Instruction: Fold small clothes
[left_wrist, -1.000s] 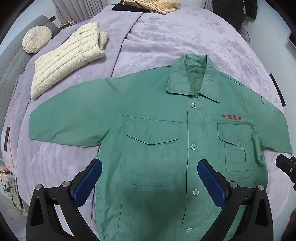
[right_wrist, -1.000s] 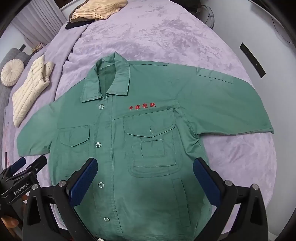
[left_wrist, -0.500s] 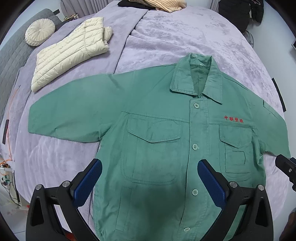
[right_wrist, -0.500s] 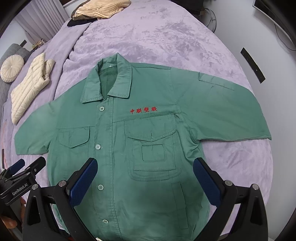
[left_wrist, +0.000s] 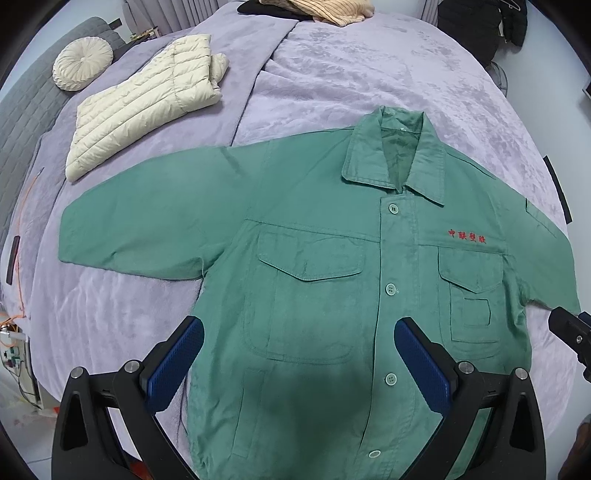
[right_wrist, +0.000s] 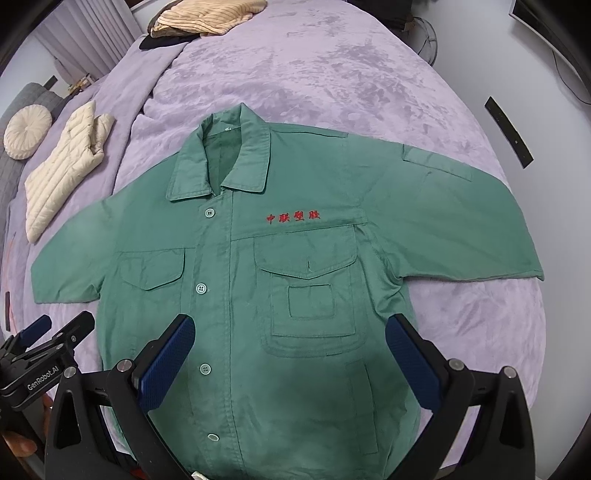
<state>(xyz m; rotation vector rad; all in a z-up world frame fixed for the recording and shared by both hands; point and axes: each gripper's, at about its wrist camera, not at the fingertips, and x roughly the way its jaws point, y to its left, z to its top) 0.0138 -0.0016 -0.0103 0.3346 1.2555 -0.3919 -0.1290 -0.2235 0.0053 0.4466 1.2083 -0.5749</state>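
**Green work shirt spread flat, both grippers wide and empty**

Far left on the purple bedspread (left_wrist: 369, 74): a round cream cushion (left_wrist: 82, 62), then a folded cream quilted jacket (left_wrist: 147, 107), well apart from the task's garment. Near the bed's far edge, a tan ribbed knit (right_wrist: 207, 16).

Centre of the bed: green shirt (left_wrist: 314, 295), face up, buttoned down the placket, collar away from the cameras, both sleeves stretched sideways. Flapped chest pockets on either side of the buttons.

Left gripper (left_wrist: 299, 365) hovering above the hem region, blue pads far apart, nothing between them. Right gripper (right_wrist: 290, 363) likewise poised over the lower front, pads spread wide, holding nothing.

Handling, as a judgement: woven cotton-like cloth, light, limp yet with some body; likely to hold a crease, unlikely to slip on the velvety cover. Thicker at collar, pockets and placket, so bulkier there. Sensible grips: left sleeve cuff (left_wrist: 70, 240) and right sleeve cuff (right_wrist: 532, 266), or shoulder seam plus hem corner, for folding each side inward.

Writing: four red embroidered Chinese characters (right_wrist: 293, 218) above the pocket, strokes too small for a sure reading. "GenRobot.AI" printed on the left gripper's body in the right wrist view.
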